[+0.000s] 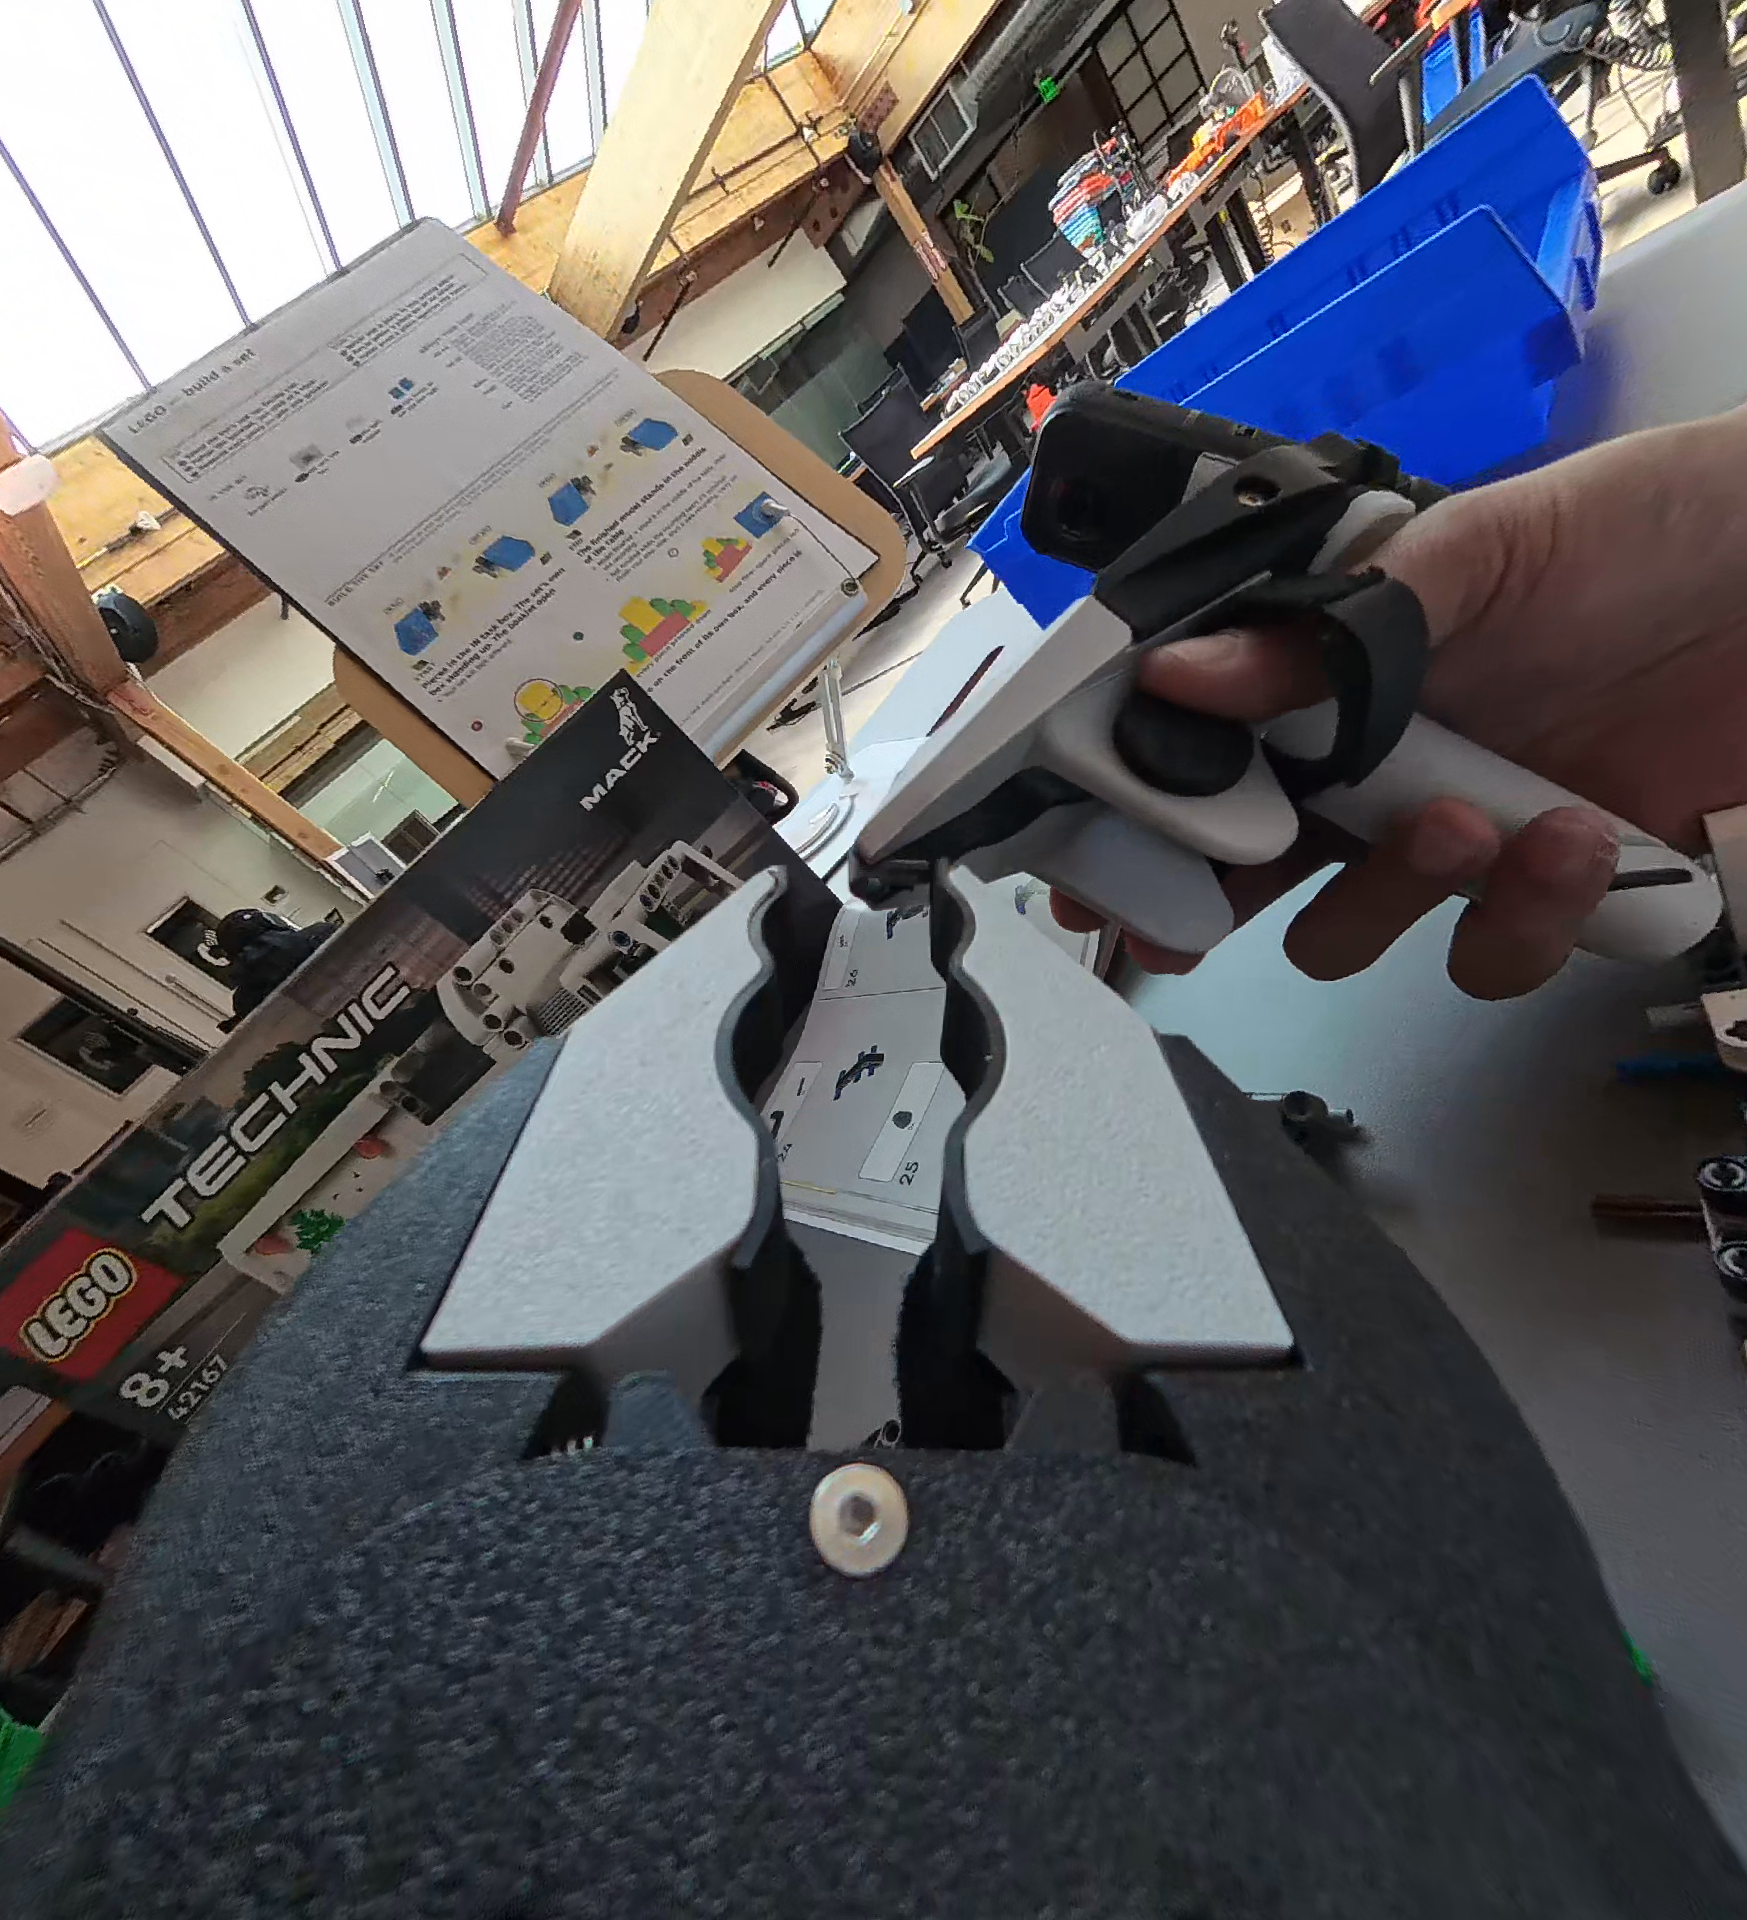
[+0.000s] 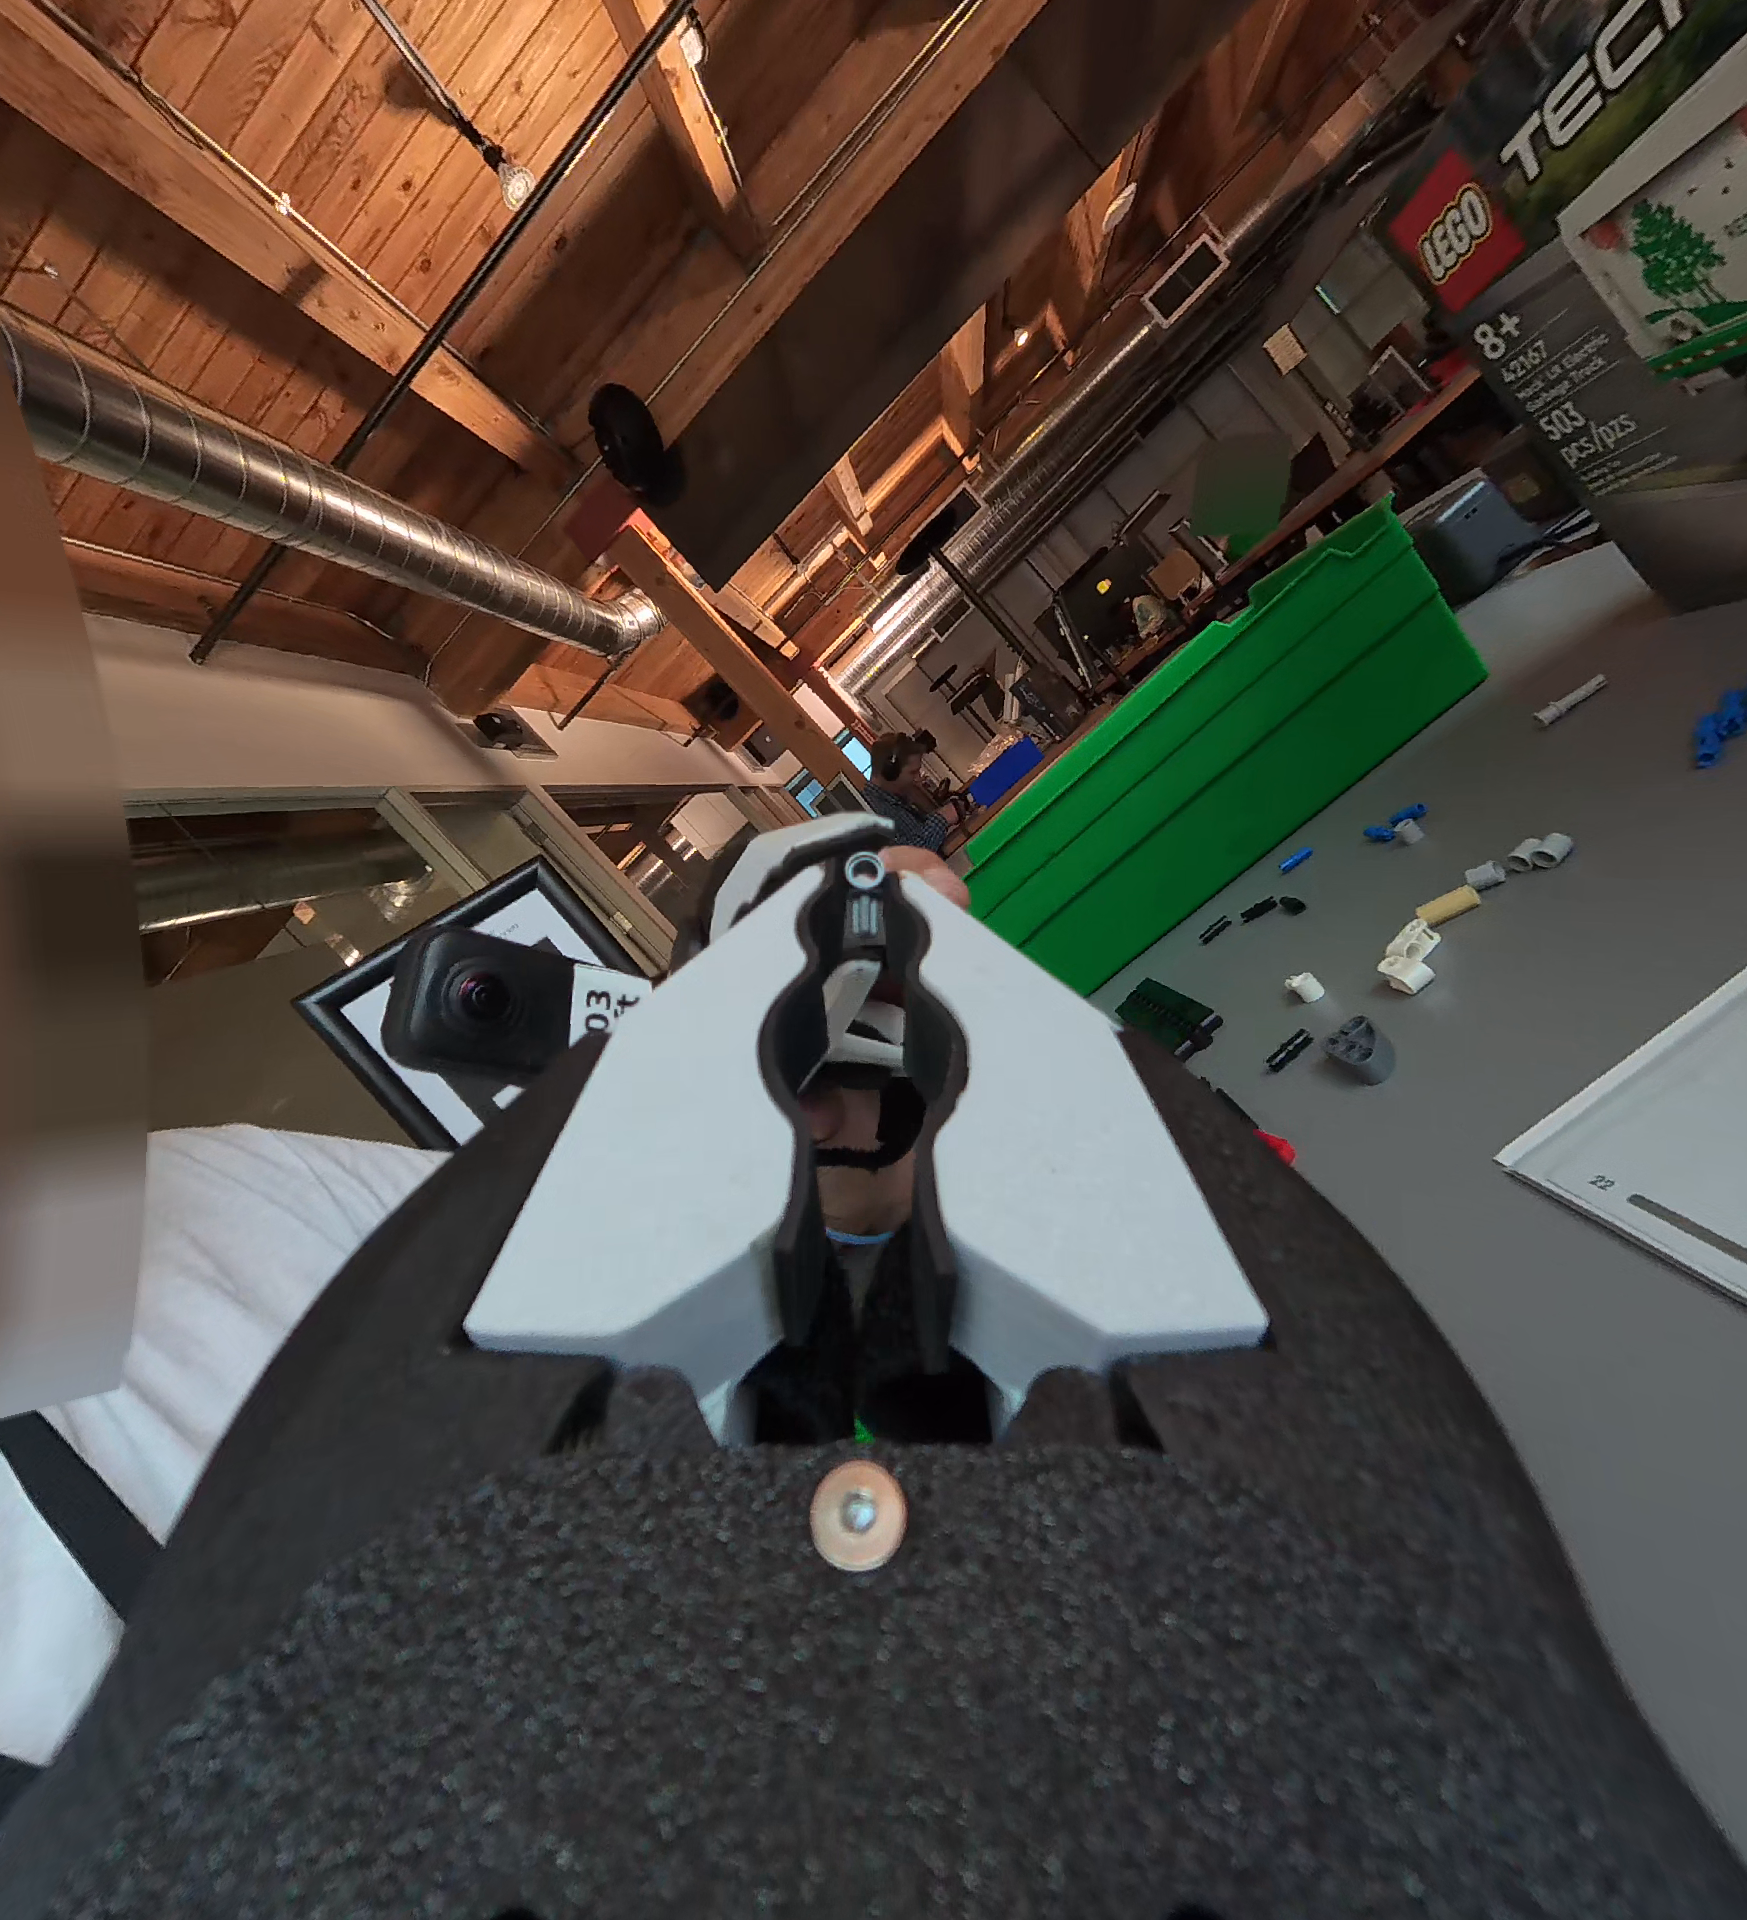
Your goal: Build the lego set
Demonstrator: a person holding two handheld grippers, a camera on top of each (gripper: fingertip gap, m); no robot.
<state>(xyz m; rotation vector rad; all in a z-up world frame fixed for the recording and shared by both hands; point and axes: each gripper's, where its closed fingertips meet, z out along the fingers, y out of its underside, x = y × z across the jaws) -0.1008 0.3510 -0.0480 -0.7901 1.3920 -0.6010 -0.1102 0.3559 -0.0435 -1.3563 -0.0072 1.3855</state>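
Left gripper: your left gripper (image 1: 864, 904) is released, with nothing between its fingers; a booklet page (image 1: 848, 1101) shows through the gap at frame centre.
Right gripper: your right gripper (image 2: 864, 883) is clenched on a small black pin (image 2: 864, 914), top centre.
Things: loose pieces (image 2: 1409, 951) lie on the table (image 2: 1471, 1299), at the right.

A blue bin (image 1: 1368, 343), a green bin (image 2: 1233, 769), grey table (image 2: 1471, 1351), white-and-black right gripper (image 1: 895, 883), wood-brown ceiling (image 2: 225, 156).

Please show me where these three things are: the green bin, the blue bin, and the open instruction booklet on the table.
green bin (image 2: 1233, 769): right wrist view, on its long side wall.
blue bin (image 1: 1368, 343): left wrist view, on its outer wall.
instruction booklet (image 2: 1679, 1164): right wrist view, on the white open page.
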